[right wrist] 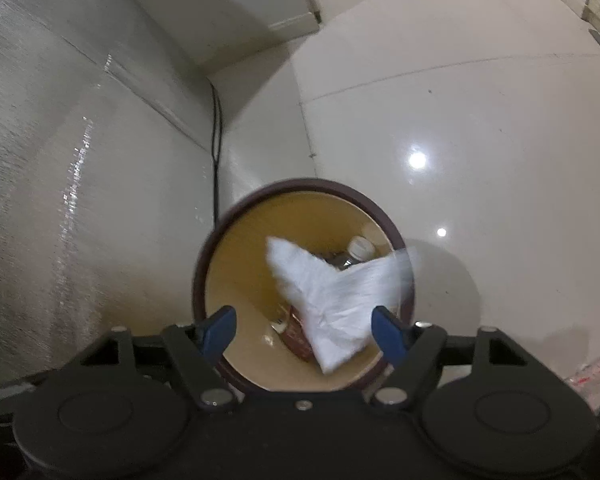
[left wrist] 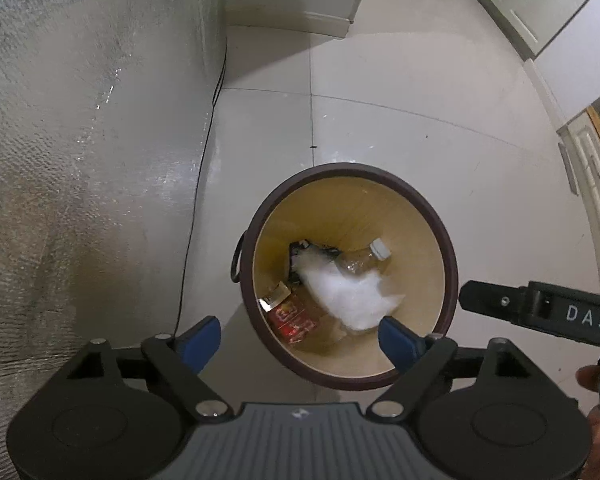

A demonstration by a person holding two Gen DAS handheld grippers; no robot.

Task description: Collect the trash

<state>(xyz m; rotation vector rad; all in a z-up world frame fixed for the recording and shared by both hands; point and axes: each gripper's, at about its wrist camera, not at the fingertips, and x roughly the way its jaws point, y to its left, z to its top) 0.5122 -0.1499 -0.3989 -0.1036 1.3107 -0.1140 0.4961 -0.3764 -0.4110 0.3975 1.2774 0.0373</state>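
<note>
Over the round brown-rimmed tan waste bin (right wrist: 216, 280) we hold both left gripper (left wrist: 300, 334) and right gripper (right wrist: 304, 326) with jaws spread, gripping nothing. Crumpled white tissue (right wrist: 336, 300) sits blurred over the bin's mouth, seemingly dropping; drop step looks done. Next we judge: fetch remaining trash.

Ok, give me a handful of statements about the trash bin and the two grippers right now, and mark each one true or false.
1. The round bin with the dark rim already holds a clear bottle with a white cap. True.
2. The right gripper is clamped on the white tissue. False: its jaws stand apart and the tissue is loose over the bin's opening.
3. The left gripper has its jaws open with nothing gripped. True.
4. The bin is lying on its side. False: it stands upright on the tiled floor, seen from above.
5. A red wrapper lies inside the bin. True.
</note>
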